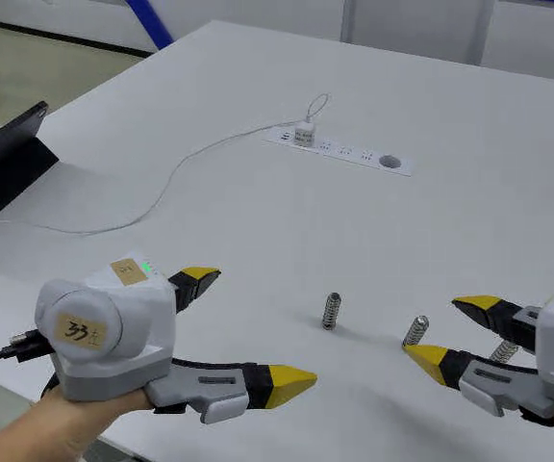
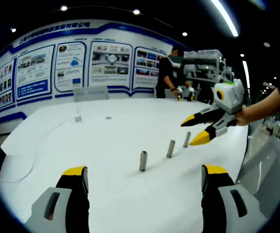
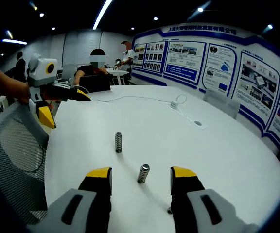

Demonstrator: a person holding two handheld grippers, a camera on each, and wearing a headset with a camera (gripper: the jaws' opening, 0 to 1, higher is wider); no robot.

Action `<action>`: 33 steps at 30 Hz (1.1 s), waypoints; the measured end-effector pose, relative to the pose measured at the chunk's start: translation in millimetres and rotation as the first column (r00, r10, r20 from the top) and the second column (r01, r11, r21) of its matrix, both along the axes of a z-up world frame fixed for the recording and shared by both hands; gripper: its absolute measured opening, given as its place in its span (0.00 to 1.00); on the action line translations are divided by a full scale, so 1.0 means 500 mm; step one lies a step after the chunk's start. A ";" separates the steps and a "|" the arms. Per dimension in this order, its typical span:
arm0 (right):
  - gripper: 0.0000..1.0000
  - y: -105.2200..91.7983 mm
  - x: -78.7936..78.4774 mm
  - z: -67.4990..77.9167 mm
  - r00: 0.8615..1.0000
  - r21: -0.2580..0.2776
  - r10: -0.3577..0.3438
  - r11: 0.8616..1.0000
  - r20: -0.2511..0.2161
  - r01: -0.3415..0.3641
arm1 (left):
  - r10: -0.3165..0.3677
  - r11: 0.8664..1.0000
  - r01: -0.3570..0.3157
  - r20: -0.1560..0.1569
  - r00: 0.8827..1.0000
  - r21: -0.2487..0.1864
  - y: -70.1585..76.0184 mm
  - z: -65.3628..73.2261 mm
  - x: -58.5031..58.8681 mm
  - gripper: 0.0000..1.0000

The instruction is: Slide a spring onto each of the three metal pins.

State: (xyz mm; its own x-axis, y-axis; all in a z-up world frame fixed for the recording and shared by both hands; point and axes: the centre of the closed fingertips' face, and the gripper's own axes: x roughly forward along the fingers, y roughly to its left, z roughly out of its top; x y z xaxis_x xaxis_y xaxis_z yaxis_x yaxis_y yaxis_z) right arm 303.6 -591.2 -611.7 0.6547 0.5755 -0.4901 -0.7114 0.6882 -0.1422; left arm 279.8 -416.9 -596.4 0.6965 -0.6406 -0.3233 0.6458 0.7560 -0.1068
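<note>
Apparently done: all three pins looked to carry a spring, nothing loose left to fit.
Three upright on the white table (image 1: 469,231), in a row: first sprung pin (image 1: 331,310), second sprung pin (image 1: 415,330), third sprung pin (image 1: 504,351), the last partly hidden behind the right tongs (image 1: 436,327). Couldn't tell if each spring was fully seated. Right tongs were wide open and empty, tips just beside the second pin. Left tongs (image 1: 258,327) were wide open, empty, held low and well apart from the row.
</note>
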 end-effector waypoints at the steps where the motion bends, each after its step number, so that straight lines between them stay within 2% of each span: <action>1: 0.51 -0.010 -0.003 0.002 1.000 0.017 -0.025 1.000 -0.004 0.025 | -0.002 1.000 0.002 0.003 1.000 -0.011 -0.003 0.002 0.001 0.99; 3: 0.54 -0.029 -0.015 0.007 0.998 0.064 -0.062 0.996 -0.021 0.064 | -0.008 1.000 0.008 0.009 1.000 -0.030 -0.011 0.006 0.003 0.97; 6: 0.57 -0.056 -0.031 0.019 0.994 0.096 -0.106 0.990 -0.001 0.105 | -0.004 0.999 0.005 0.028 1.000 -0.049 -0.021 0.012 0.007 1.00; 8: 0.62 -0.079 -0.041 0.021 0.985 0.131 -0.170 0.977 -0.009 0.170 | 0.001 0.999 0.001 0.033 0.999 -0.052 -0.024 0.014 0.007 1.00; 10: 0.68 -0.101 -0.053 0.023 0.970 0.150 -0.243 0.958 -0.028 0.245 | 0.006 0.999 -0.004 0.044 0.999 -0.052 -0.028 0.017 0.003 1.00; 12: 0.72 -0.112 -0.072 0.028 0.960 0.147 -0.280 0.949 -0.004 0.278 | 0.006 0.999 -0.004 0.048 0.999 -0.043 -0.031 0.016 -0.001 1.00; 14: 0.76 -0.117 -0.087 0.028 0.956 0.131 -0.293 0.949 0.024 0.288 | 0.005 0.999 -0.004 0.047 0.999 -0.033 -0.032 0.012 -0.004 1.00; 15: 0.78 -0.124 -0.095 0.023 0.950 0.115 -0.312 0.945 0.034 0.306 | 0.006 1.000 -0.005 0.045 0.999 -0.026 -0.033 0.008 -0.006 1.00; 17: 0.81 -0.135 -0.107 0.015 0.942 0.115 -0.333 0.938 0.035 0.327 | 0.005 1.000 -0.005 0.045 0.999 -0.017 -0.033 0.004 -0.009 1.00; 19: 0.82 -0.150 -0.111 0.013 0.928 0.137 -0.372 0.921 0.035 0.364 | 0.002 1.000 -0.002 0.052 0.999 0.013 -0.031 -0.002 -0.010 1.00; 20: 0.83 -0.164 -0.113 0.013 0.912 0.164 -0.410 0.901 0.024 0.401 | -0.002 0.999 0.001 0.051 0.999 0.037 -0.030 -0.007 -0.011 1.00; 21: 0.84 -0.173 -0.114 0.011 0.898 0.176 -0.441 0.884 0.008 0.432 | -0.003 0.999 0.001 0.048 0.999 0.042 -0.031 -0.009 -0.012 1.00; 22: 0.85 -0.187 -0.115 0.011 0.879 0.193 -0.477 0.862 -0.007 0.469 | -0.006 0.999 0.004 0.050 0.999 0.045 -0.033 -0.009 -0.016 1.00; 24: 0.86 -0.200 -0.113 0.015 0.859 0.220 -0.512 0.838 -0.002 0.500 | -0.010 0.999 0.007 0.055 0.998 0.054 -0.036 -0.007 -0.017 1.00; 25: 0.86 -0.207 -0.112 0.016 0.853 0.225 -0.522 0.832 0.010 0.507 | -0.011 0.999 0.008 0.059 0.998 0.043 -0.039 -0.004 -0.018 1.00; 27: 0.87 -0.212 -0.115 0.011 0.847 0.227 -0.531 0.825 0.002 0.517 | -0.008 1.000 0.006 0.052 0.999 0.030 -0.039 -0.003 -0.018 1.00; 30: 0.87 -0.219 -0.117 0.002 0.843 0.241 -0.538 0.818 -0.004 0.523 | 0.010 0.999 -0.011 0.044 0.999 0.033 -0.029 -0.005 -0.015 1.00; 33: 0.87 -0.216 -0.117 0.001 0.846 0.252 -0.533 0.818 -0.008 0.517 | 0.026 1.000 -0.026 0.039 0.999 0.006 -0.025 0.000 -0.012 1.00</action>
